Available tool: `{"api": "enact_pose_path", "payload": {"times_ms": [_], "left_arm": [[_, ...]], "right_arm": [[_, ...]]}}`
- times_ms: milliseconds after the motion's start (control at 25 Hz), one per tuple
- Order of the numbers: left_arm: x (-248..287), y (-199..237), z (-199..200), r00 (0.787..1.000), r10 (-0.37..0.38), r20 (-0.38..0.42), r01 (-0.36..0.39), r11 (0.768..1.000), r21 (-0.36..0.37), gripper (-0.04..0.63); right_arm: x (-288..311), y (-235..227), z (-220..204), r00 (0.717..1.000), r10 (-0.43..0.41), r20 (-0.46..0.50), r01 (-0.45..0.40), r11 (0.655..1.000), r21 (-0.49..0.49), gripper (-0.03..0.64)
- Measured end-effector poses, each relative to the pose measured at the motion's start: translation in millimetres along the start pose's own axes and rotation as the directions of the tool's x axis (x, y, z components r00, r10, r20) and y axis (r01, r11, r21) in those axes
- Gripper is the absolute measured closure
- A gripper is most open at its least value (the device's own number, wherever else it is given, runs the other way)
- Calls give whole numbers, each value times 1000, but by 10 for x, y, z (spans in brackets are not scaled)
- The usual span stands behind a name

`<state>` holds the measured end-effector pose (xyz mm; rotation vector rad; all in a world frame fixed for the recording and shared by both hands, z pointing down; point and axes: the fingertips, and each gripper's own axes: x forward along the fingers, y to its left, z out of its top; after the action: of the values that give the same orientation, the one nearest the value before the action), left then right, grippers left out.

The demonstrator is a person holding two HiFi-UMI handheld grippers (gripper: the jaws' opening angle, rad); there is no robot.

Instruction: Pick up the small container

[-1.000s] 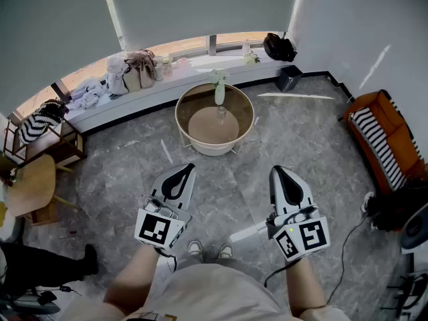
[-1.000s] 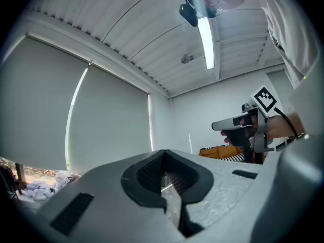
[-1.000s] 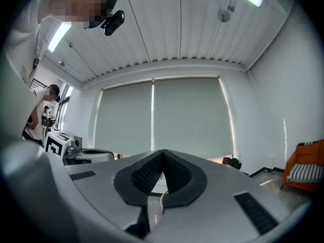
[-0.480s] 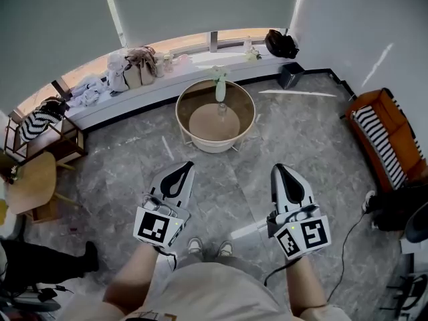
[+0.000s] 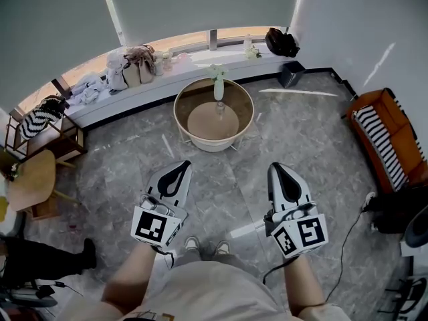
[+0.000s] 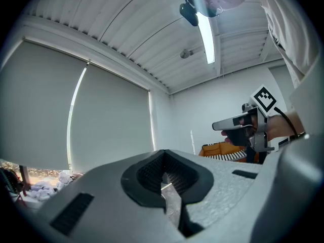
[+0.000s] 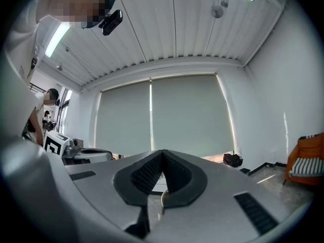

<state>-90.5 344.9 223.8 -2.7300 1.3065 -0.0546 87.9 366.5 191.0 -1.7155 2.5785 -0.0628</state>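
A round glass-topped table [image 5: 180, 122] stands a few steps ahead on the grey marble floor. On it are a pale green vase [image 5: 219, 89] and a small clear item [image 5: 219, 110] that is too small to identify. My left gripper [image 5: 181, 165] and right gripper [image 5: 278, 168] hover at waist height, well short of the table, pointing toward it. Both are shut with nothing between the jaws. The left gripper view shows its tips [image 6: 163, 154] meeting, with the right gripper [image 6: 237, 123] off to the side. In the right gripper view the tips [image 7: 162, 154] also meet.
A window ledge [image 5: 200, 62] behind the table carries bags and clothes. An orange striped chair [image 5: 384, 139] sits at the right wall, a wooden stool [image 5: 30, 182] at the left. A black bin [image 5: 289, 76] stands by the far corner. A cable [image 5: 344, 246] trails on the floor at the right.
The table has drifted slightly left and up in the head view. Both grippers sit a little lower in the view and remain shut and empty.
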Motion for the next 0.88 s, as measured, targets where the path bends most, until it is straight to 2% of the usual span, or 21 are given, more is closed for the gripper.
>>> {"api": "enact_pose_path", "payload": {"times_ms": [520, 880], "left_arm": [[206, -332, -10, 998, 65, -4, -65, 998, 17, 588], [419, -390, -83, 998, 67, 8, -67, 997, 29, 588]], "right_arm": [[-110, -390, -119, 999, 54, -1, -54, 998, 19, 612], [-41, -621, -251, 999, 54, 3, -54, 998, 21, 612]]}}
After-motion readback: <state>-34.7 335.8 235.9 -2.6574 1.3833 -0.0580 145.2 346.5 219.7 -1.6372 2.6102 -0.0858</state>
